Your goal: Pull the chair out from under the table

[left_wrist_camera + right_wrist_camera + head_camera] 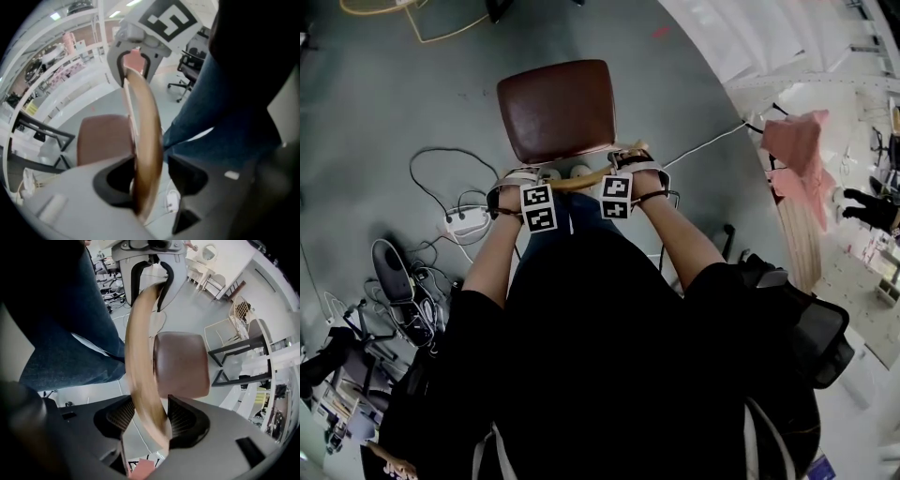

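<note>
– Since both tools are over the chair (555, 108), where does it stand?
– On the grey floor (384, 103), straight ahead of the person, seat fully in the open. Brown padded seat, tan curved backrest rail (577, 178) on the near side. White surface (741, 37) sits at upper right of the head view; chair stands clear of it
– Status of left tool (150, 180)?
– Points steeply down over the rail, toward its left end. Jaws apart, rail runs between them. Rail lies close against one jaw, clear gap to the other. Not clamped
– And right tool (147, 416)?
– Same story toward the rail's right end, pointing straight down. Jaws spread wide, rail between them, gap visible beside one pad, so no squeeze there either
– How do the two sit relative to each other?
– Side by side along the rail, marker cubes (538, 208) facing up at the head camera. Each gripper view shows the other tool straddling the far stretch of the rail
– Anything else nearby?
– Power strip (467, 223) and loose cables (431, 155) on the floor left of the chair. Pink cloth (797, 150) hangs off to the right, well apart. Person's jeans (225, 108) just behind the rail
</note>
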{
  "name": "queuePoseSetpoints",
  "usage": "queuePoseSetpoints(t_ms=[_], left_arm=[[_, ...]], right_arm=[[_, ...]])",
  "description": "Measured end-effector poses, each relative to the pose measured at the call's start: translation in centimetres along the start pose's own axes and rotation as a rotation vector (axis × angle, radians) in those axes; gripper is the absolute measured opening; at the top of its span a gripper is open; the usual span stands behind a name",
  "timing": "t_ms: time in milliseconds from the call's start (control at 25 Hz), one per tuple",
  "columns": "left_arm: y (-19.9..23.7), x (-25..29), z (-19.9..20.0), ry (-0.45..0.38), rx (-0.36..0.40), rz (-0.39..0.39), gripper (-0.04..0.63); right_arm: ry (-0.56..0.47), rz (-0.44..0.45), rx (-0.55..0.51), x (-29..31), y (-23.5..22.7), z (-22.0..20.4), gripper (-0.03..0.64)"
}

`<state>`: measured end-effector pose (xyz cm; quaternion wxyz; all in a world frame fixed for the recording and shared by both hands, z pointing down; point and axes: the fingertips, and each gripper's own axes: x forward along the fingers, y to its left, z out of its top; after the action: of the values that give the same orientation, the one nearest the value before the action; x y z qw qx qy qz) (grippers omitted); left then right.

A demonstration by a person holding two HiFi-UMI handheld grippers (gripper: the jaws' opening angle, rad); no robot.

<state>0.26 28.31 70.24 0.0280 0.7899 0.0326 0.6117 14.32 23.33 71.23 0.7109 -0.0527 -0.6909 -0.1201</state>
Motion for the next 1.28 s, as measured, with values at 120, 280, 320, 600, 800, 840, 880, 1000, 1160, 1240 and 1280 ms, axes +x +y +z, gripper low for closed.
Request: queuePoseSetpoints(t_ms=[120, 280, 320, 600, 800, 840, 880, 1000, 1160, 1240, 1280], left_arm=[[0.3, -1.3, 0.0, -0.038, -0.025, 0.019, 0.227], [0.7, -4.0, -0.2, -0.090, -0.041, 0.054, 0.206], [1.0, -4.8, -0.5, -0.098, -0.045, 0.071, 0.180], [4.5, -11.2, -0.9, -0.099, -0.047, 0.234, 0.009], [8.9, -17.7, 0.7, -0.134, -0.067, 0.444, 0.008], [9.8, -19.3, 1.3, -0.150, -0.067, 0.499, 0.008], [10.7, -21.0, 2.0, -0.172, -0.072, 0.550, 0.008], [12.4, -26.3, 4.0, -0.274, -0.131, 0.675, 0.008], [13.7, -33.2, 6.2, -0.381, -0.170, 0.836, 0.008], [14.0, -36.6, 7.2, -0.437, -0.182, 0.923, 0.008], [14.1, -38.3, 7.7, -0.471, -0.193, 0.965, 0.008]], right_arm=[[-0.015, -0.012, 0.017, -1.2, -0.3, -0.5, 0.199], [-0.054, -0.021, -0.006, -3.6, -0.6, -1.2, 0.198], [-0.066, -0.029, -0.002, -4.3, -0.9, -1.4, 0.198], [-0.131, -0.206, 0.132, -10.0, -6.7, -3.3, 0.028], [-0.220, -0.366, 0.281, -16.1, -12.0, -2.2, 0.021], [-0.238, -0.410, 0.298, -17.5, -13.1, -1.9, 0.021], [-0.260, -0.455, 0.317, -19.1, -14.2, -1.5, 0.021], [-0.358, -0.579, 0.395, -24.5, -16.8, -0.4, 0.021], [-0.493, -0.733, 0.487, -31.7, -19.0, 0.5, 0.020], [-0.554, -0.803, 0.523, -34.8, -19.6, 0.9, 0.020], [-0.587, -0.835, 0.545, -36.4, -19.8, 1.0, 0.020]])
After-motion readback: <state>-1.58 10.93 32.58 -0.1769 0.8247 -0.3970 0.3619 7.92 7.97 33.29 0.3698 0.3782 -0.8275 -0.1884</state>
